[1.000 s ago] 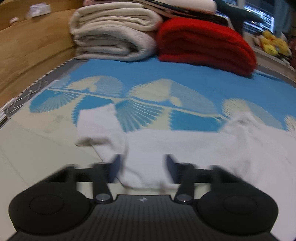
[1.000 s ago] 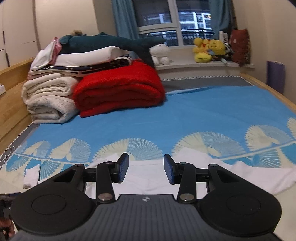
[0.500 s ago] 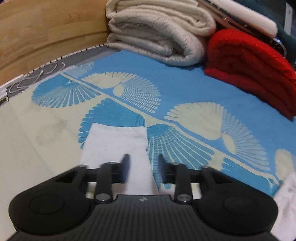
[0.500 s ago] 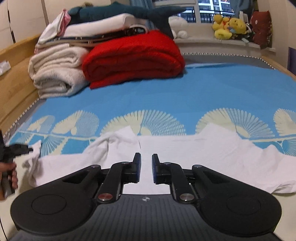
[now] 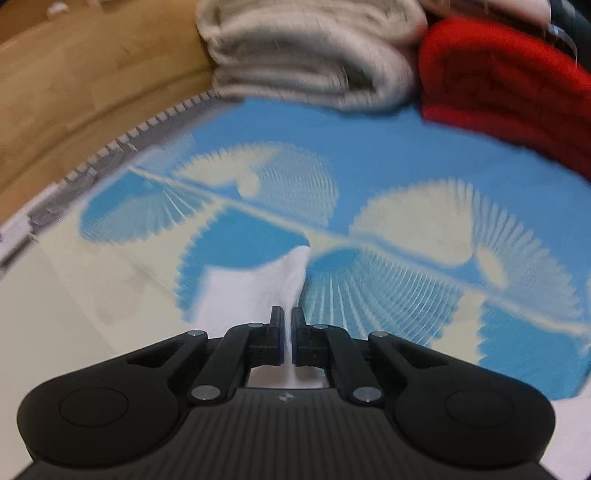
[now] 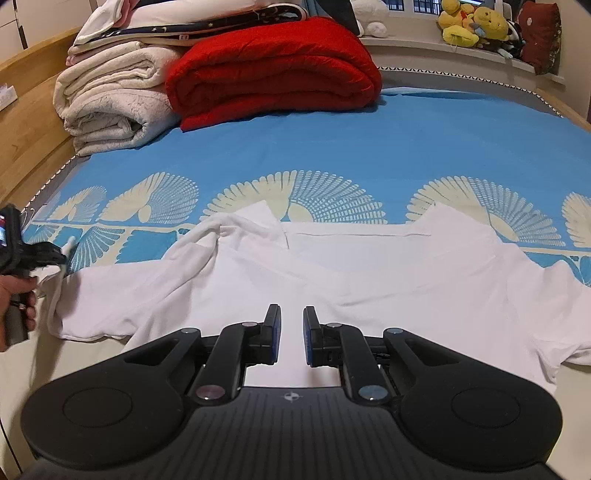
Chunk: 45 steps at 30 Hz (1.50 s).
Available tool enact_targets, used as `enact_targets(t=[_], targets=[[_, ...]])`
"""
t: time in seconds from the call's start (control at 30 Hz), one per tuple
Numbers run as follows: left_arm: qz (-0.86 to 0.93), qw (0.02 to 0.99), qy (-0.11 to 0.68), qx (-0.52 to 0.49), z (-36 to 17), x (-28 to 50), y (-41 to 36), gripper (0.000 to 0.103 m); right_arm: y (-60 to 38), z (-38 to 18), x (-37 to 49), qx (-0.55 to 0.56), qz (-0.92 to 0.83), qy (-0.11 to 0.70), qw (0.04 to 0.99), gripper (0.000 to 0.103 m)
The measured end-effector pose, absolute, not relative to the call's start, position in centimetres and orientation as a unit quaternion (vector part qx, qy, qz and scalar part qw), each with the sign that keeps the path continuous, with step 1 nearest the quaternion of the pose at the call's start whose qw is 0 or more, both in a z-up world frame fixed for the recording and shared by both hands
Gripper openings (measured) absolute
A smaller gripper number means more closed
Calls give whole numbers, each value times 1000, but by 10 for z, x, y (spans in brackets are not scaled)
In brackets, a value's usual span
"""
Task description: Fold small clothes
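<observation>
**White T-shirt spread flat, one sleeve pinched for the fold**

White T-shirt (image 6: 369,280) lies spread across the blue patterned sheet (image 6: 369,147), nearer to you than the red blanket (image 6: 273,70) and well apart from it — likely laid flat so the sleeves can be folded inward first.

Your left gripper (image 5: 287,317) has its jaws closed on the left sleeve (image 5: 258,288); white cloth rises into the narrow slit between the pads. In the right wrist view you can see that same gripper (image 6: 55,254) at the sleeve tip, on the side of the shirt under the cream blanket (image 6: 110,103), with your left hand (image 6: 14,299) on its handle. Holding the tip rather than the shoulder should let you carry the whole sleeve over the body.

Your right gripper (image 6: 291,328) hovers above the lower middle of the shirt, jaws parted by a small gap and holding nothing — I'd judge it is placed to pin or catch the fabric.

Count: one shirt, two grippers, two rolled blankets with flatter bedding stacked on them. Behind the red blanket, yellow plush toys (image 6: 472,22) sit on the sill; their number is unclear.
</observation>
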<state>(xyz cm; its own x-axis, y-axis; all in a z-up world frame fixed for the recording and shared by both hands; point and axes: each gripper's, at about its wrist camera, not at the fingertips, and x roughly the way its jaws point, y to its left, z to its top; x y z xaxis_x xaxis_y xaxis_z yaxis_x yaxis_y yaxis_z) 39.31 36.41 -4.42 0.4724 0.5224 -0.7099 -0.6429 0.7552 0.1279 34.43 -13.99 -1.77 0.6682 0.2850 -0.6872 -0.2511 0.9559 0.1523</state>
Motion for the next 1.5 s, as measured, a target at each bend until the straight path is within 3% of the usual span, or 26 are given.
enact_targets(t=[0.27, 0.73, 0.8, 0.83, 1.13, 1.23, 1.37, 1.5], targets=[[229, 905, 316, -171, 63, 343, 273, 3, -146, -8, 337, 43, 150, 376, 913, 13], [-64, 878, 412, -237, 1, 372, 114, 3, -215, -28, 333, 230, 75, 420, 874, 15], [-108, 865, 431, -234, -3, 371, 92, 7, -222, -32, 331, 248, 65, 422, 869, 15], [-127, 855, 446, -231, -5, 372, 85, 17, -225, -34, 331, 255, 61, 423, 867, 15], [5, 874, 448, -190, -6, 363, 133, 21, -229, -60, 336, 284, 61, 462, 838, 16], [71, 869, 462, -164, -15, 366, 155, 21, -218, -72, 341, 292, 75, 481, 823, 24], [111, 855, 460, -213, -16, 369, 193, 21, -201, -89, 350, 285, 78, 500, 814, 38], [133, 856, 449, -220, -9, 369, 215, 21, -185, -99, 358, 273, 79, 522, 804, 42]])
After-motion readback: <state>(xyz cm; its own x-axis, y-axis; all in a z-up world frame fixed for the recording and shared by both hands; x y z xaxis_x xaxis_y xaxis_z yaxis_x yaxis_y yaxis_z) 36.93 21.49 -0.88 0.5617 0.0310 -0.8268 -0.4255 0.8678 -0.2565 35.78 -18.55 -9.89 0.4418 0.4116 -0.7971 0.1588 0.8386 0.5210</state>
